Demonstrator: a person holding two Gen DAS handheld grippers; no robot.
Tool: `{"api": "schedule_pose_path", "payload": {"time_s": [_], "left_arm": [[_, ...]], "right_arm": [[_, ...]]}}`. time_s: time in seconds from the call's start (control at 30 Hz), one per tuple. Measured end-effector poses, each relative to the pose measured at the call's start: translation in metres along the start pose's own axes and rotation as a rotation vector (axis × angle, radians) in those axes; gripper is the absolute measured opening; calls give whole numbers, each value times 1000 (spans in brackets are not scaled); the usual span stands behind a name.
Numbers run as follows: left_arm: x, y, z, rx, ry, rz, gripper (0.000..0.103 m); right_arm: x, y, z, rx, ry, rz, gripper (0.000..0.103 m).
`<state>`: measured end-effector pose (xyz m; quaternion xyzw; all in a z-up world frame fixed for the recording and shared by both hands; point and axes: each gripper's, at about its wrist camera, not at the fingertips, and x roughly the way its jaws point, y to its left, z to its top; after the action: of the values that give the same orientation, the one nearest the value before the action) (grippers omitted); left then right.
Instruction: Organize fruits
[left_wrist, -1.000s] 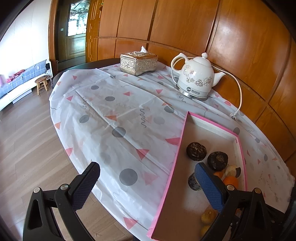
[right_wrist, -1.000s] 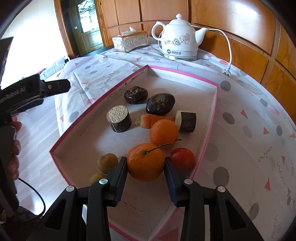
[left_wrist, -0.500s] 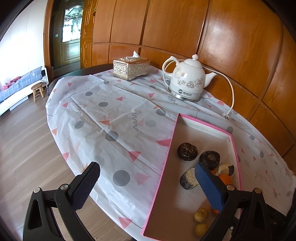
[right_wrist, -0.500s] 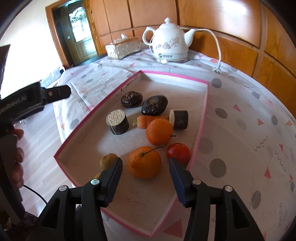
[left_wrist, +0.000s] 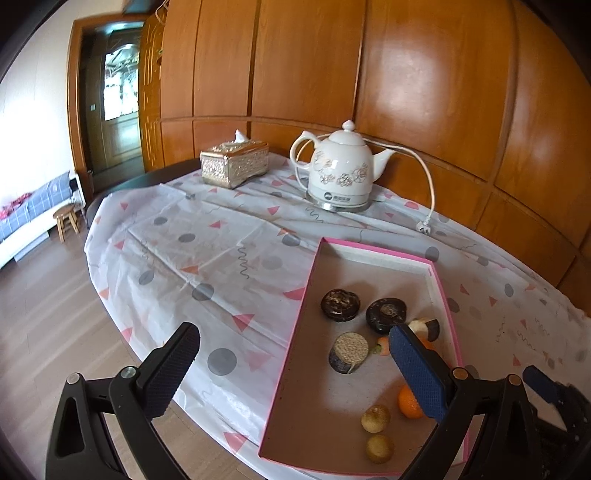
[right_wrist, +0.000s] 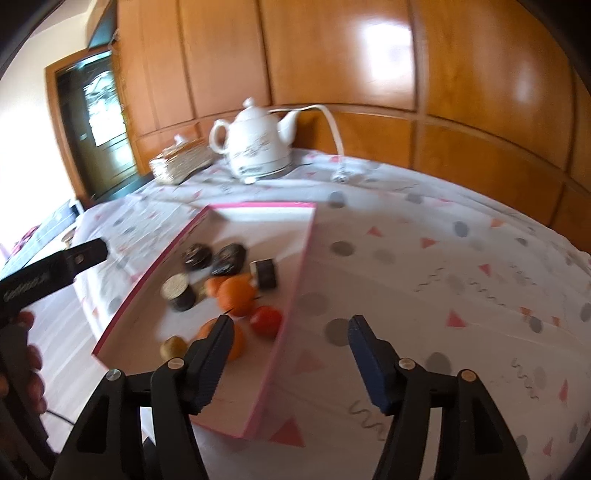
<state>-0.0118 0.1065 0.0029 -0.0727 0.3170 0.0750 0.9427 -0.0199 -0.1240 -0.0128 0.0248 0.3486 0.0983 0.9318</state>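
Note:
A pink-rimmed tray on the table holds several fruits and vegetable pieces. Among them are two dark round ones, a cut dark cylinder, two small yellow-brown balls and oranges. My left gripper hangs open over the tray's left rim with nothing in it. My right gripper is above the tray's right rim. Its jaws are opening and nothing is between them. The stemmed orange lies in the tray, partly behind the gripper's left finger, beside a tomato and another orange.
A white kettle with its cord and a gold tissue box stand at the table's far side by the wood wall. A patterned cloth covers the table. The floor drops off at the left. A person's hand holds the left gripper.
My right gripper let go of the stemmed orange, spread its jaws, then pulled back, up and to the right. The left gripper also drew back and rose, still open.

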Motion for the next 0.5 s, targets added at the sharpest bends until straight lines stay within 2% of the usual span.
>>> {"api": "schedule_pose_path", "payload": {"time_s": [0.2, 0.5], "left_arm": [[-7, -7, -1, 26, -10, 1, 103], [-14, -17, 0, 55, -30, 13, 103]], "right_arm": [[-2, -7, -2, 27, -12, -46, 65], [-3, -7, -5, 24, -9, -52, 65]]}}
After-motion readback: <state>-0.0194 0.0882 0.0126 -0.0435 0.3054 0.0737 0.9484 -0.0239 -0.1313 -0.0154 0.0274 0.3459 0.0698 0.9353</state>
